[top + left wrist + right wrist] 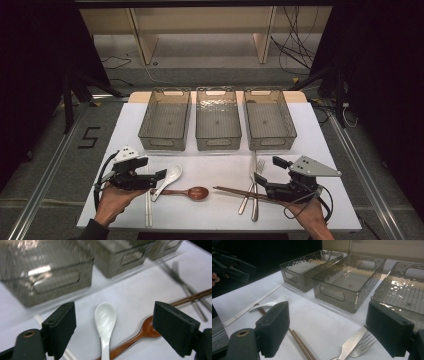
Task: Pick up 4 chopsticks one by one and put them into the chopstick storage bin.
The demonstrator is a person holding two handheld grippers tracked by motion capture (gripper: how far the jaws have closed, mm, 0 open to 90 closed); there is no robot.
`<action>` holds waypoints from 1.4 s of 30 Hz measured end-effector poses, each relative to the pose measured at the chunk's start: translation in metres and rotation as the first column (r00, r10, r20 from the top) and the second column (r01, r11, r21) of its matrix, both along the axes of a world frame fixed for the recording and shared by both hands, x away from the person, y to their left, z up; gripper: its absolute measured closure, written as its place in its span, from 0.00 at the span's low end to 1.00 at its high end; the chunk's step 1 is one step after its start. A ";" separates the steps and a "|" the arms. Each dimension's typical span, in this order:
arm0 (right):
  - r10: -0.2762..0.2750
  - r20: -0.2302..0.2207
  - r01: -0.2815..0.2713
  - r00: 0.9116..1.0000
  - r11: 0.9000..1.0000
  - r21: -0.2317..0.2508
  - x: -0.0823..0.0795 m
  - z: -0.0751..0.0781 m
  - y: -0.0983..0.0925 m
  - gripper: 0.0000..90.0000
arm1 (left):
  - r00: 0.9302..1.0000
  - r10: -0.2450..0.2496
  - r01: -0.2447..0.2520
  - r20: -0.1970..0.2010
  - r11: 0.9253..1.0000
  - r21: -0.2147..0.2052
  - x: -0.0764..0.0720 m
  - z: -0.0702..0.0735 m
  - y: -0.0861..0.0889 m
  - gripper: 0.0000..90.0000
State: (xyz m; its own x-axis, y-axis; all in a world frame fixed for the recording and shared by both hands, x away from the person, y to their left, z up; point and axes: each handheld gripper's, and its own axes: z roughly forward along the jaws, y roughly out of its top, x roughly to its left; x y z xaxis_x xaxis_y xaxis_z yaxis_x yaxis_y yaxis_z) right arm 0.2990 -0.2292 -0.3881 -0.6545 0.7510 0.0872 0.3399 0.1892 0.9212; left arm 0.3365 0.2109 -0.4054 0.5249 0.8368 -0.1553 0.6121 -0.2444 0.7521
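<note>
Both jaws gaped wide: left gripper (156, 176) over the white spoon (105, 318), right gripper (264, 170) above chopsticks (300, 345); three bins (218, 119) lined the white table (220, 210)

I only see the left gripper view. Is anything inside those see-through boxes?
Observer: No. In the high view the left box, middle box and right box all look empty.
Child: Where are the other tongs?
Observer: The right tongs are open, by the forks and brown chopsticks.
Child: What's the white stick at the bottom?
Observer: A pair of white chopsticks, lying left of the white spoon.
</note>
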 end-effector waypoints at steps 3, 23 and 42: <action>0.001 0.000 -0.001 1.000 1.000 -0.002 0.000 0.000 0.000 0.22 | 0.996 0.043 -0.040 -0.081 0.999 0.036 0.005 -0.006 0.005 0.23; 0.009 -0.009 -0.009 1.000 1.000 -0.013 0.001 -0.001 0.002 0.23 | 0.929 0.154 -0.057 -0.336 0.958 0.280 0.019 -0.039 0.022 0.31; 0.012 -0.017 -0.012 1.000 1.000 -0.018 0.002 -0.001 0.002 0.24 | 0.900 0.148 0.014 -0.409 0.929 0.369 0.023 -0.055 0.016 0.38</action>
State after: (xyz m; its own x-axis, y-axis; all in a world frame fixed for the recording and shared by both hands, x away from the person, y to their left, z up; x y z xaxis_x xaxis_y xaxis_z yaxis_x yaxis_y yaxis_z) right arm 0.3006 -0.2271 -0.3892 -0.6621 0.7446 0.0846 0.3531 0.2104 0.9116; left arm 0.3595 0.2271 -0.4608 0.4172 0.9081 -0.0357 0.8746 -0.3905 0.2873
